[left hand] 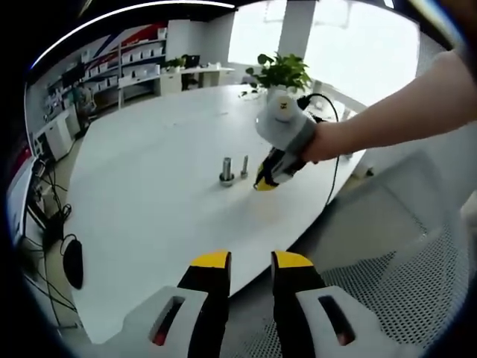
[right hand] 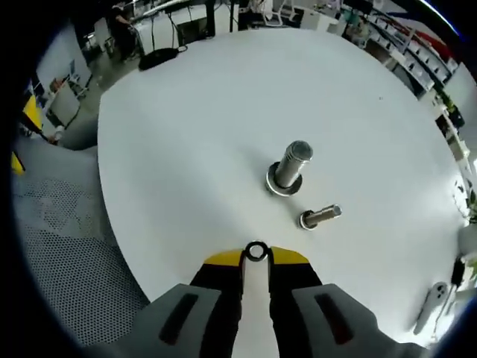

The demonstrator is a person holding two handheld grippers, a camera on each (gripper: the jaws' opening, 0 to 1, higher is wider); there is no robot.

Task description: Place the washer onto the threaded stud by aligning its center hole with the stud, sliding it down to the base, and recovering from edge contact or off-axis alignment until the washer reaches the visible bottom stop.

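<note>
In the right gripper view my right gripper (right hand: 256,257) is shut on a small ring-shaped washer (right hand: 256,251), pinched between its yellow tips just above the white table (right hand: 186,134). Ahead stand two metal studs: a thick upright one (right hand: 291,165) with a ring-like base, and a thinner one (right hand: 320,216) nearer and to the right. In the left gripper view my left gripper (left hand: 252,261) is open and holds nothing, back at the table's near edge. The right gripper (left hand: 264,181), held by a hand, hovers just right of both studs (left hand: 226,170).
A potted plant (left hand: 282,74) stands at the table's far side. A grey mesh chair (left hand: 387,291) sits beside the table, also seen as mesh chair (right hand: 59,246). A cable (left hand: 332,142) trails from the right gripper. A white device (right hand: 432,306) lies near the table edge.
</note>
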